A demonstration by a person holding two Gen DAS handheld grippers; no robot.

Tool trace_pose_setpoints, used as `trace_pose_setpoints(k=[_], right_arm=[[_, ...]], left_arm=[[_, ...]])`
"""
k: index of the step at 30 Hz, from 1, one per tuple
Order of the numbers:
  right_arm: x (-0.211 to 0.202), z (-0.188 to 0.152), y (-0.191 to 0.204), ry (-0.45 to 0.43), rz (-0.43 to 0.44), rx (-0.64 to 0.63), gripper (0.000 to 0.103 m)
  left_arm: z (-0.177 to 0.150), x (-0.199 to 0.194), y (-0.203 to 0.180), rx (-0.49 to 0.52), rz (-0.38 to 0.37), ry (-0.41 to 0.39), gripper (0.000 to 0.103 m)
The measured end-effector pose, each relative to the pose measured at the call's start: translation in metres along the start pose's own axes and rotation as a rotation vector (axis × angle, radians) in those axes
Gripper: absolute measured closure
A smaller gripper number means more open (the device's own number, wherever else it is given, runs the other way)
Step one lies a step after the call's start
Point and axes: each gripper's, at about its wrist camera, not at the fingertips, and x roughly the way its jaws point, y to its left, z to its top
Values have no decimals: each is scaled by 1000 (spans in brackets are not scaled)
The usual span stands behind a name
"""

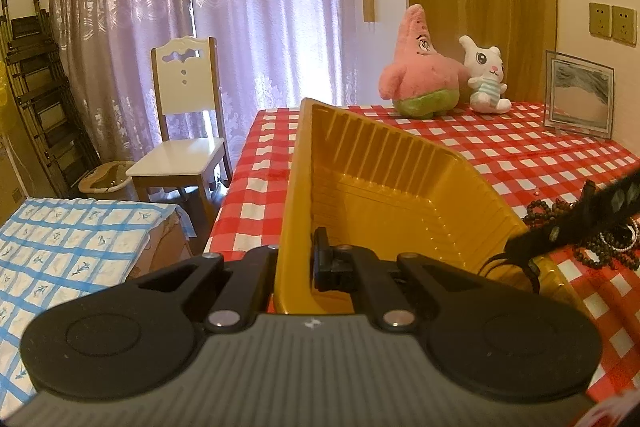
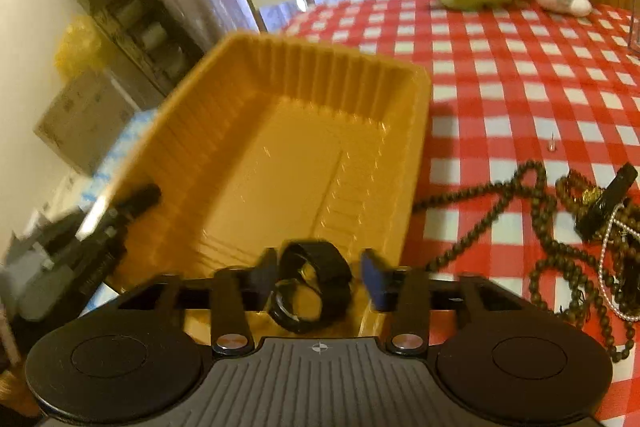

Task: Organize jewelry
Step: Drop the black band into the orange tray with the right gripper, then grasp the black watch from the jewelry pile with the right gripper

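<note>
Left wrist view showed the left hand-held gripper [image 1: 298, 263] clamped tight on the near wall of a yellow tray [image 1: 384, 187]. One finger sat inside the tray and the other outside. The tray was tipped up, with its left rim high. It stood over a table [image 1: 500, 155] with a red and white checked cloth. A pile of dark beads [image 1: 544, 215] lay on the cloth just right of the tray. The other hand-held gripper reached in from the right as a dark bar, over the beads.

At the back of the table sat a pink toy [image 1: 420, 75] and a white bunny [image 1: 486, 79], touching each other. A picture frame [image 1: 580, 95] stood near the wall. A white chair [image 1: 184, 115] stood left of the table, in front of the curtains [image 1: 240, 7].

Right wrist view was a bit blurry. The right hand-held gripper [image 2: 316, 275] had its jaws apart, and they pressed on nothing. A black watch [image 2: 312, 287] sat between them, over the near end of the tray [image 2: 280, 131]. I could not tell if the watch touched the tray floor. The beads [image 2: 560, 259] lay in loops on the cloth to the right, with a thin string of pearls [image 2: 608, 259] among them. A small pin [image 2: 552, 146] lay alone on the cloth past the beads.
</note>
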Motion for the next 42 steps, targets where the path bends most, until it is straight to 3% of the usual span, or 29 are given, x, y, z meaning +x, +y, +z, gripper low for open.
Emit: trace_pose_setpoints(k=[5,14,21,26,35,42], right_arm=[[-24,-4,-11,-35,-44,32,48],[-80,-53,-72,-21,-276,165,48],[-102,-57,-106,-47,-359,183,48],[-102,-49,-121,-55,-384,127,50],[-88,-26,-143,-41,-337,44,60],[-82,-26,-150,0,-307,-10,69]], left_arm=[[2,2,1,8,-13,-3,100],[5,11,8,18,-37,-9,100],[6,12,6,14,-22,-6,99],[6,8,2,-6,18,1,99],[7,2,7,-37,108,12,99],[9,0,9,-58,149,18,98]])
